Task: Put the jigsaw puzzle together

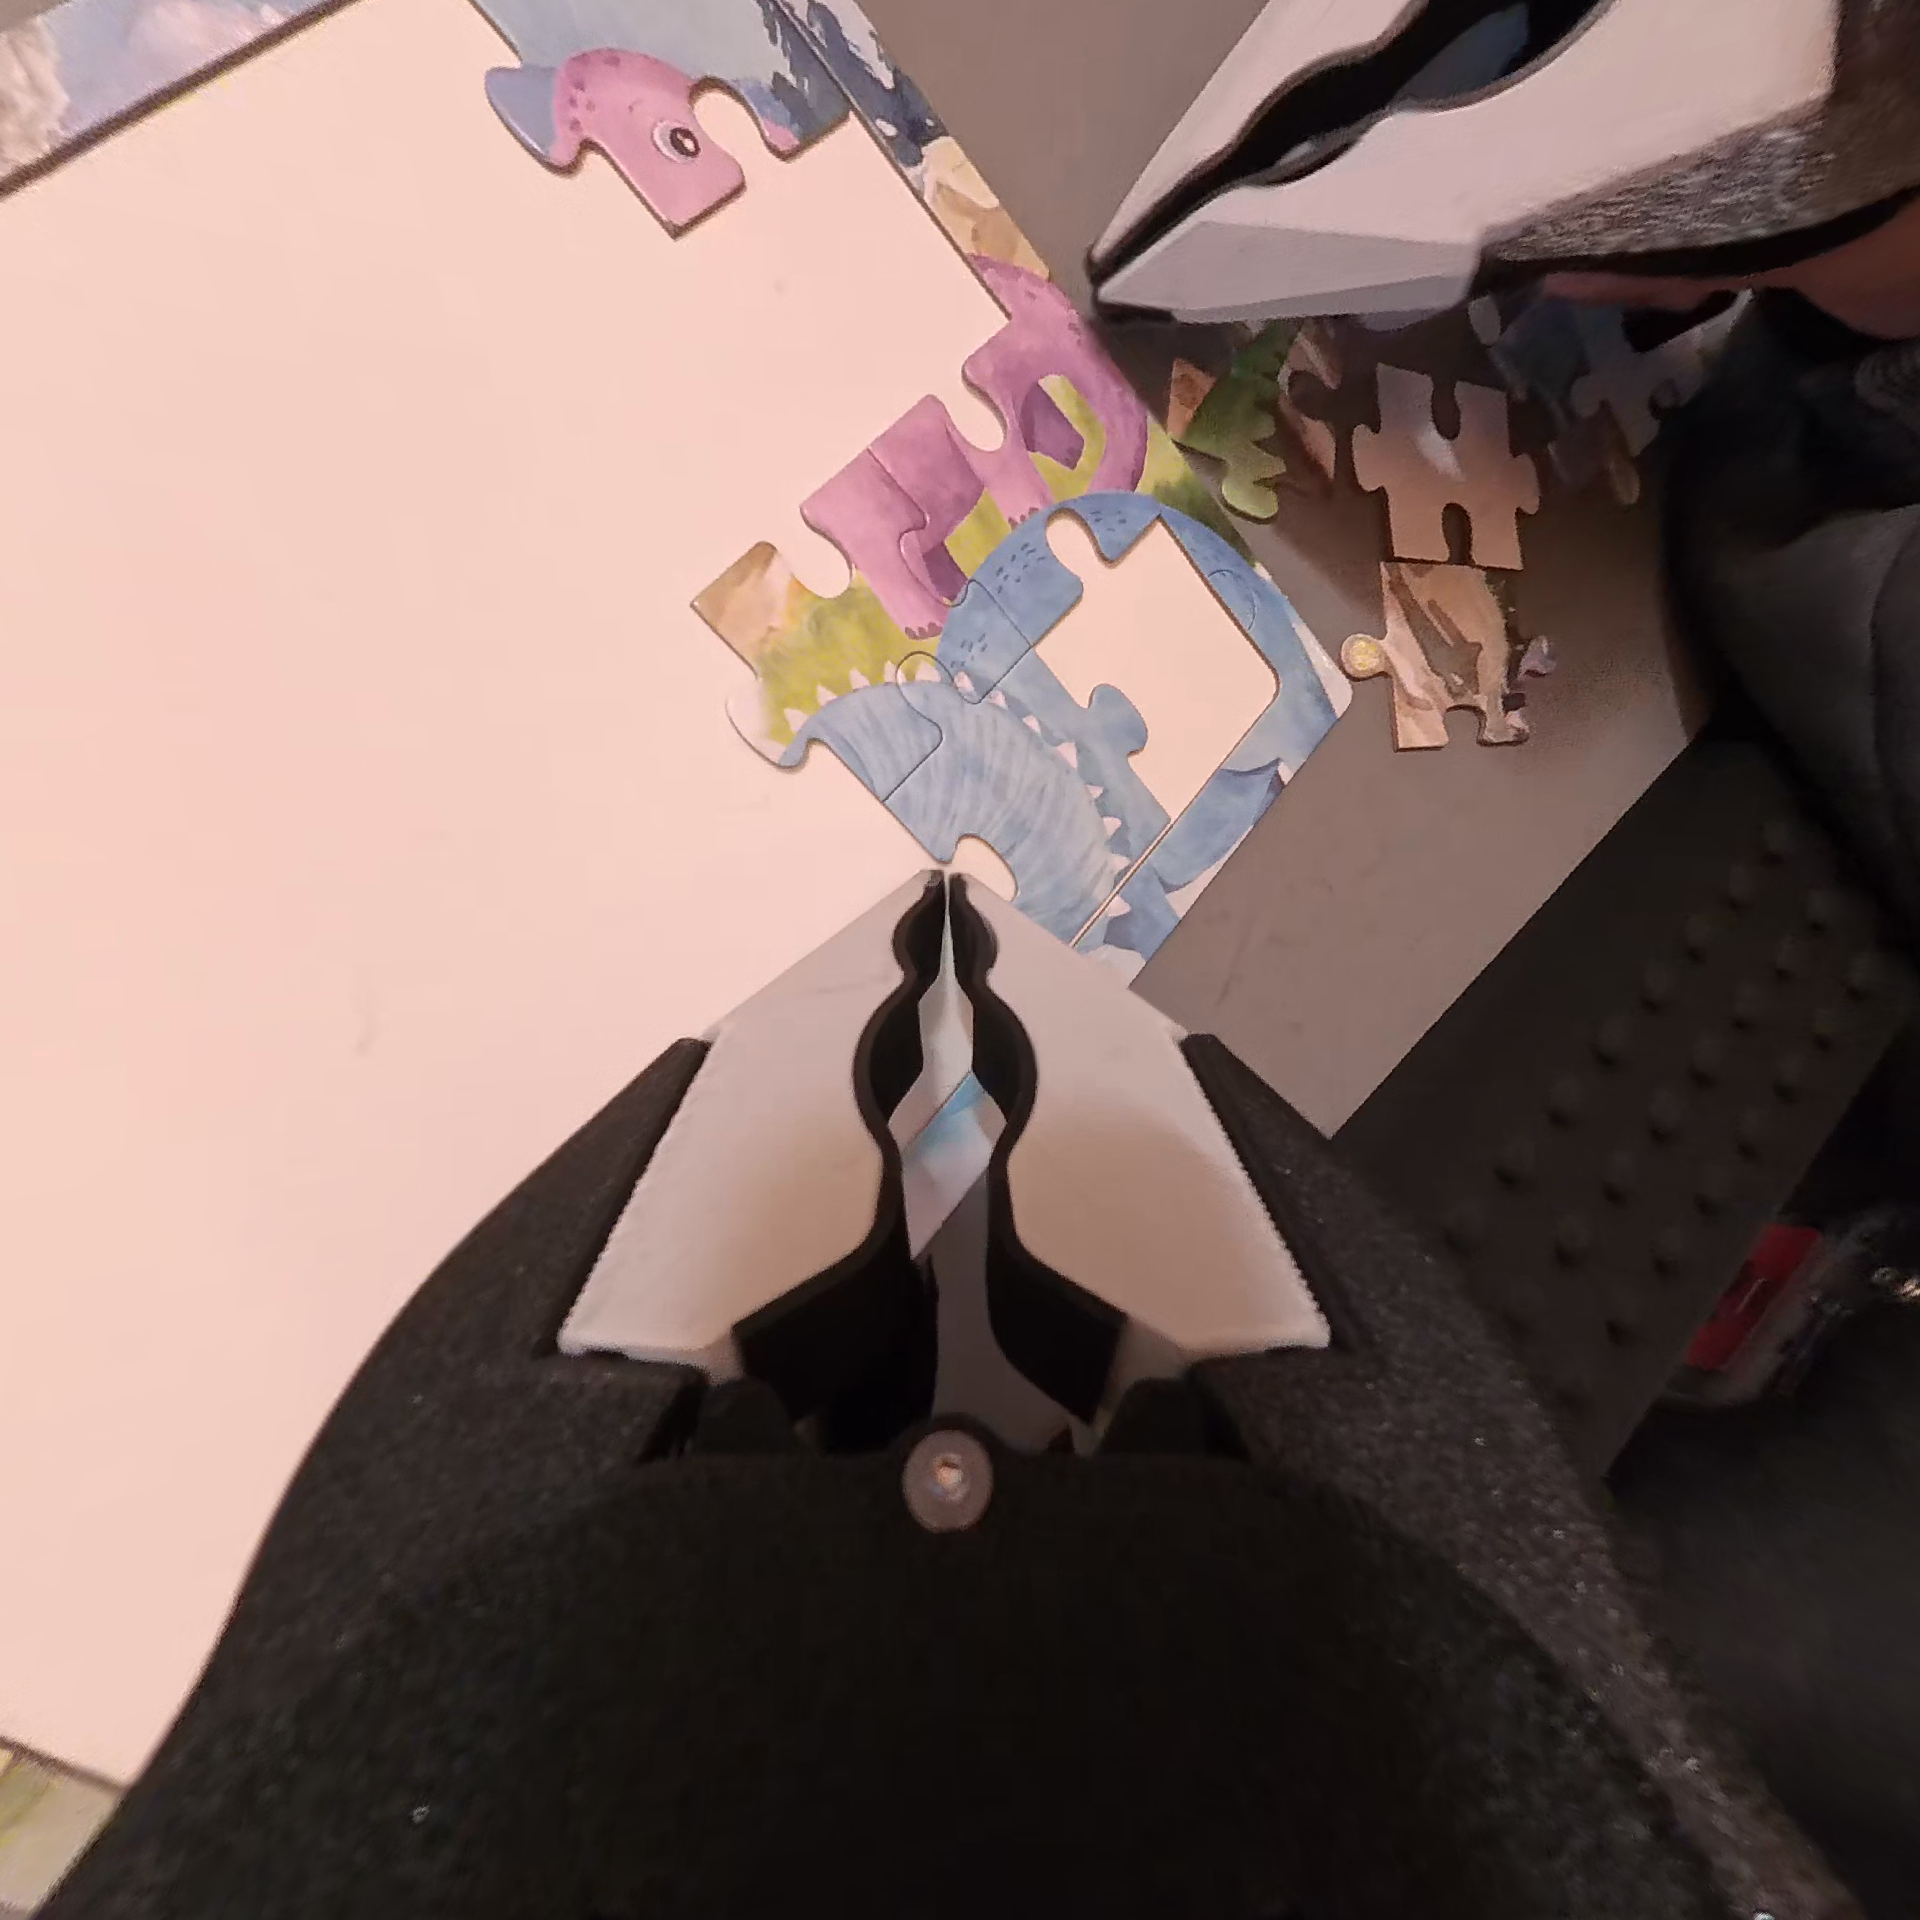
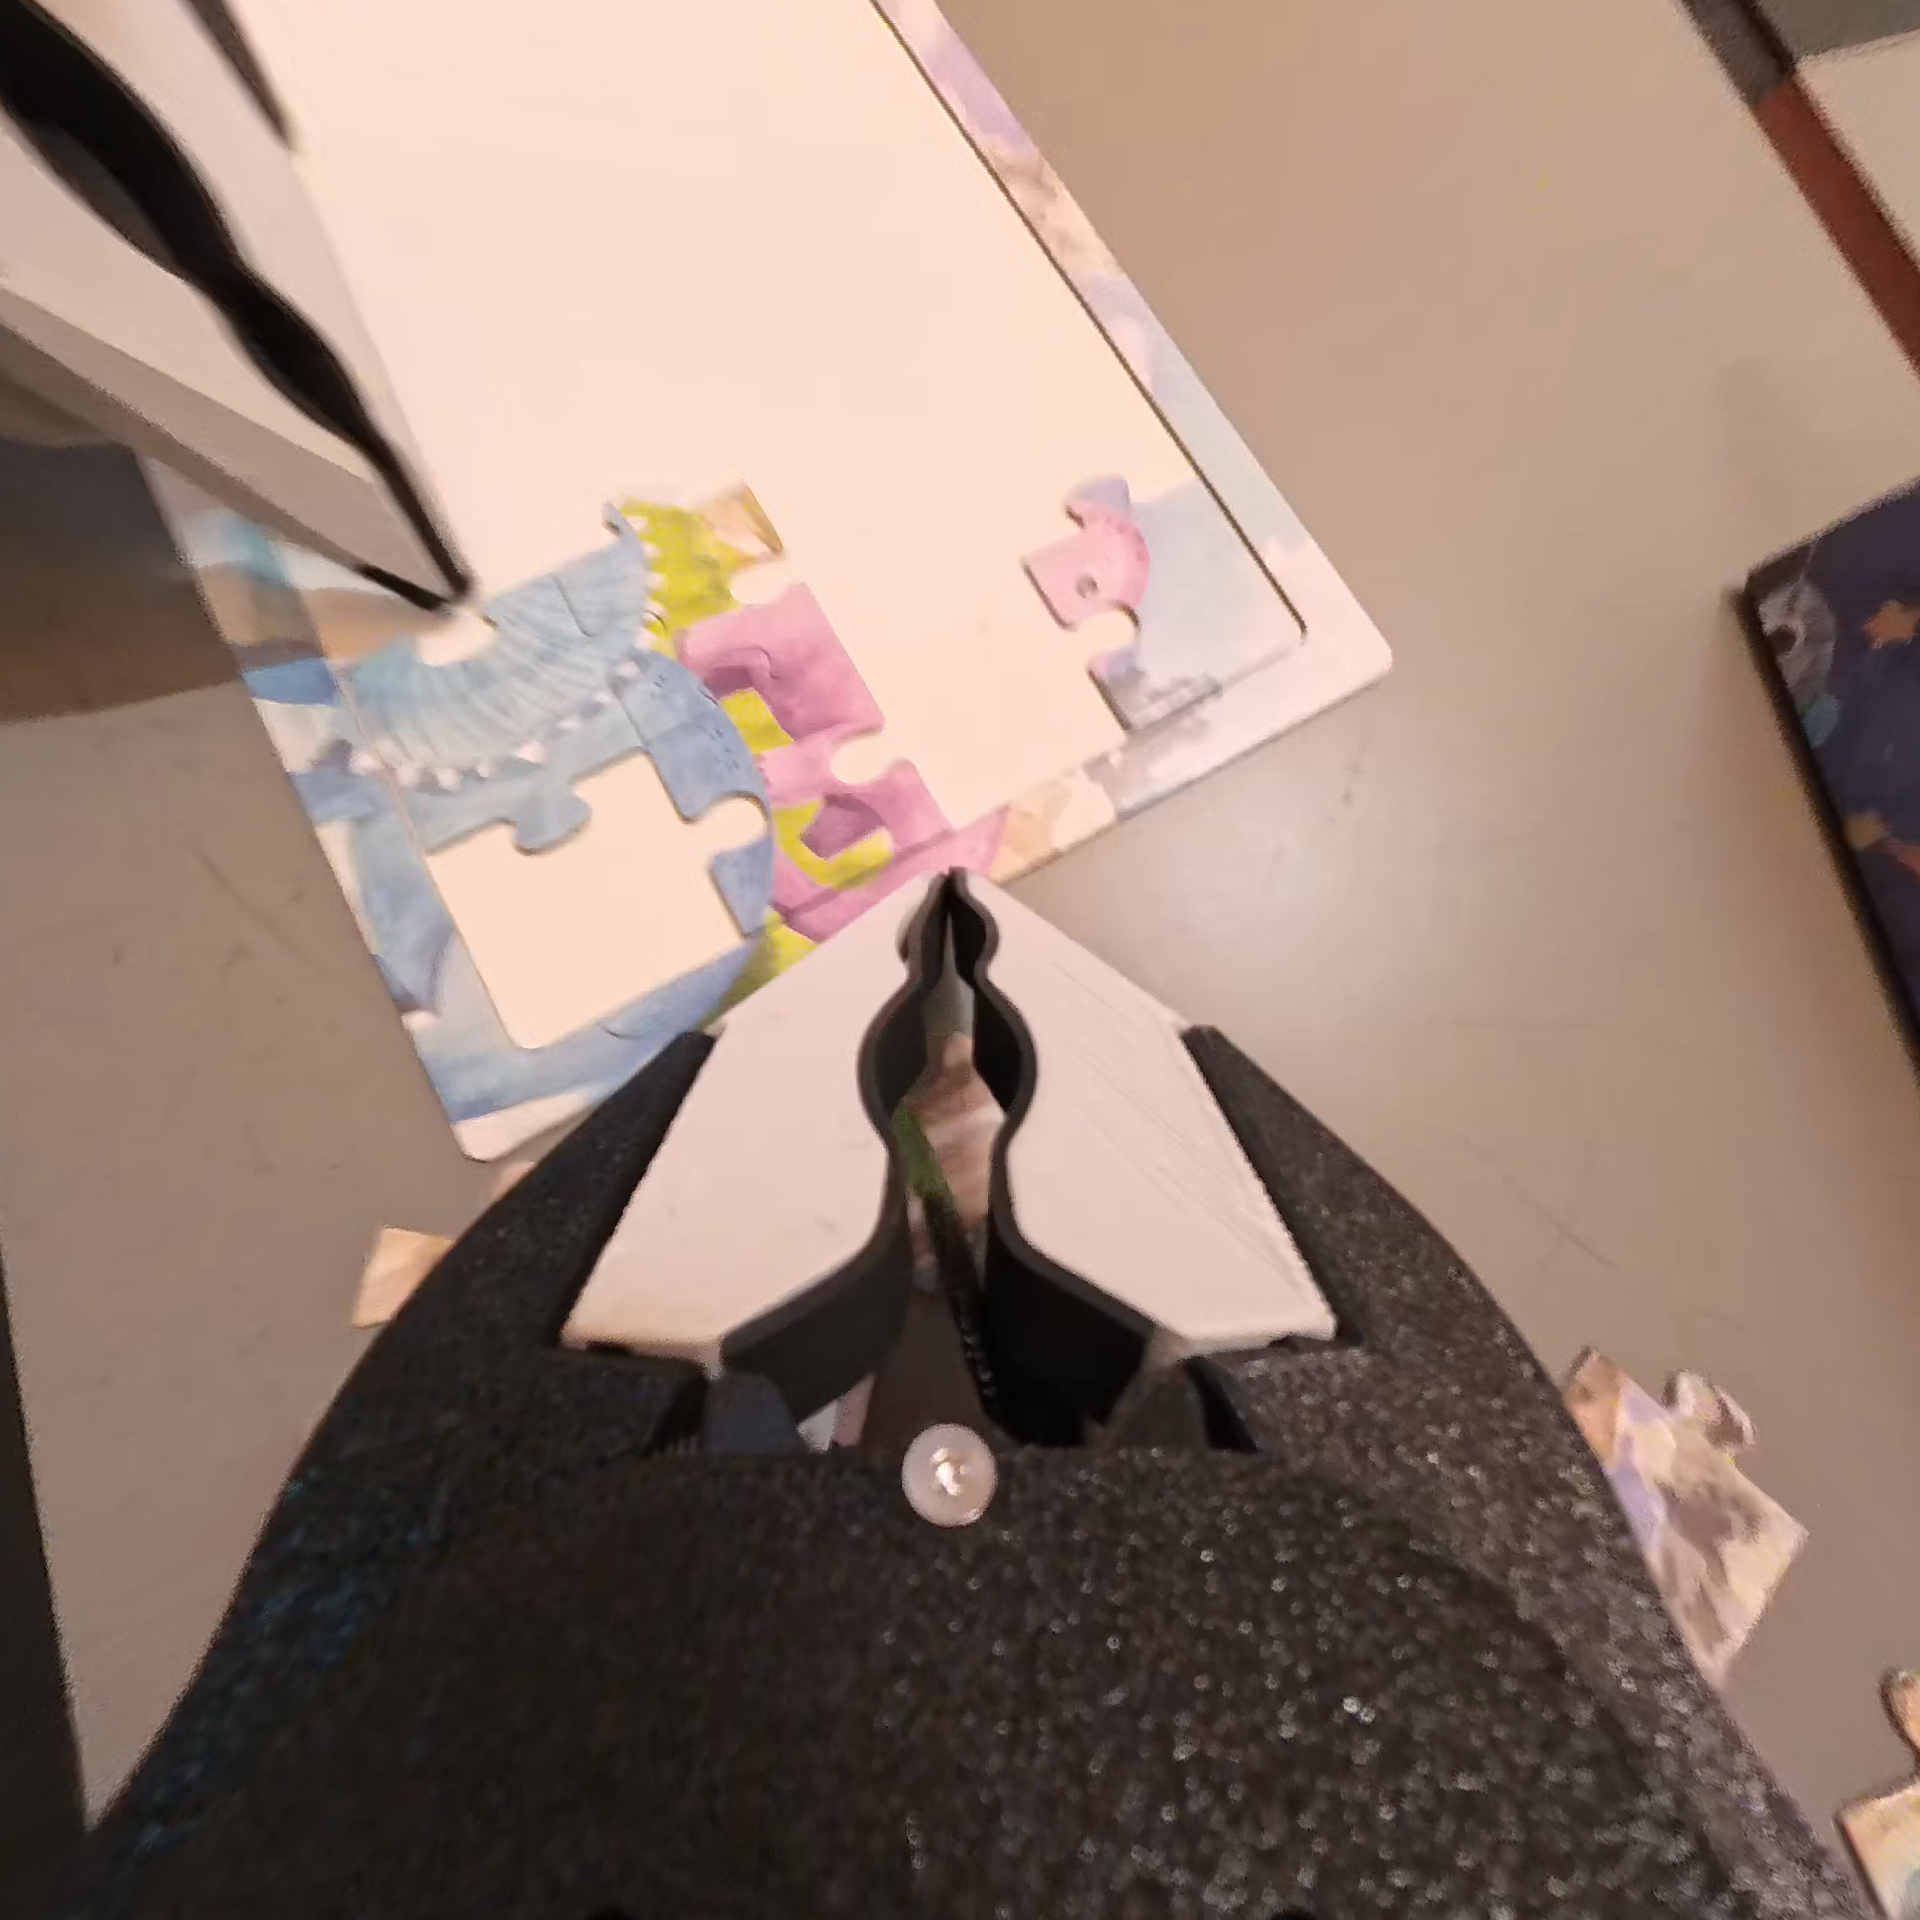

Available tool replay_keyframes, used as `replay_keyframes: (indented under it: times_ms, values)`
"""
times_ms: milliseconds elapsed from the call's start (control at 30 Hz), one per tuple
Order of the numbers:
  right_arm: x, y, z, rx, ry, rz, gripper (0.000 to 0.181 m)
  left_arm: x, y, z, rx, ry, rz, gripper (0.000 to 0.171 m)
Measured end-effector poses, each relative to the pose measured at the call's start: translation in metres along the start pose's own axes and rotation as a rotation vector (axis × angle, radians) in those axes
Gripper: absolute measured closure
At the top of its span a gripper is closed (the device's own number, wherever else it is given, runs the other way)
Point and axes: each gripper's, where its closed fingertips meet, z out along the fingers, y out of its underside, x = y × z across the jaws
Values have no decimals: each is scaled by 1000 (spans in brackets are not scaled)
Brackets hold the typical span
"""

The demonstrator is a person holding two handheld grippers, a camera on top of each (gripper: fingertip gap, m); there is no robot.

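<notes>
Left gripper [image 1: 948,881], clamping a puzzle piece [image 1: 951,1132], at cluster edge [image 1: 997,862].

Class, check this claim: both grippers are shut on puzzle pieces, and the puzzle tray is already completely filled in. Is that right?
Not quite. The left gripper and right gripper are each shut on a puzzle piece, but the tray is mostly bare, holding only a few joined pieces. The left wrist view shows this.

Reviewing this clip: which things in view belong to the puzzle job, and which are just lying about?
Belong to the job:
- puzzle tray
- joined blue and purple pieces
- lone pink piece
- loose pieces on the table
- left gripper, shut on a piece
- right gripper, shut on a piece

Lying about:
- dark board
- black studded mat
</notes>
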Motion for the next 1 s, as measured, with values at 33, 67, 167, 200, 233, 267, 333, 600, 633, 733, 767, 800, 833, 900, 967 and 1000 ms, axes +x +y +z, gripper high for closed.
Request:
replay_keyframes:
  times_ms: [33,67,167,200,233,267,333,600,633,733,767,800,833,900,967,1000]
  values:
    - [-7,-8,-2,37,-25,-11,181,-1,-1,0,2,-6,6,171]
    - [-12,-14,-2,62,-47,-13,181,0,-1,0,4,-3,8,171]
    - [-18,-4,10,-14,-57,-23,181,2,0,1,0,3,10,171]
    - [-18,-3,11,-8,-53,-30,181,2,0,1,-1,4,10,171]
    - [-19,-2,12,-14,-59,-29,181,2,0,1,-1,6,8,171]
    - [-19,-2,12,-14,-64,-23,181,2,1,1,1,8,7,171]
    - [-18,-2,12,-15,-72,-9,181,2,1,1,4,11,3,171]
    - [43,1,-84,65,153,129,164,-8,-12,-30,108,-61,23,169]
    - [50,16,-102,54,161,189,156,-10,-13,-36,131,-76,23,169]
    - [42,62,-140,-14,150,283,146,-12,-16,-48,194,-89,5,169]
    - [32,72,-146,-31,150,272,146,-11,-15,-50,207,-78,-4,168]
    - [18,80,-147,-39,125,258,146,-8,-15,-51,218,-69,-13,168]
    - [-2,83,-142,-36,71,253,144,-6,-15,-50,226,-62,-19,167]
    - [-39,83,-128,-14,-14,253,141,2,-13,-47,224,-50,-17,166]
    - [-58,86,-108,-35,-9,209,136,12,-12,-43,219,-49,2,166]
    - [-56,86,-99,-44,48,174,134,18,-11,-41,215,-49,17,166]
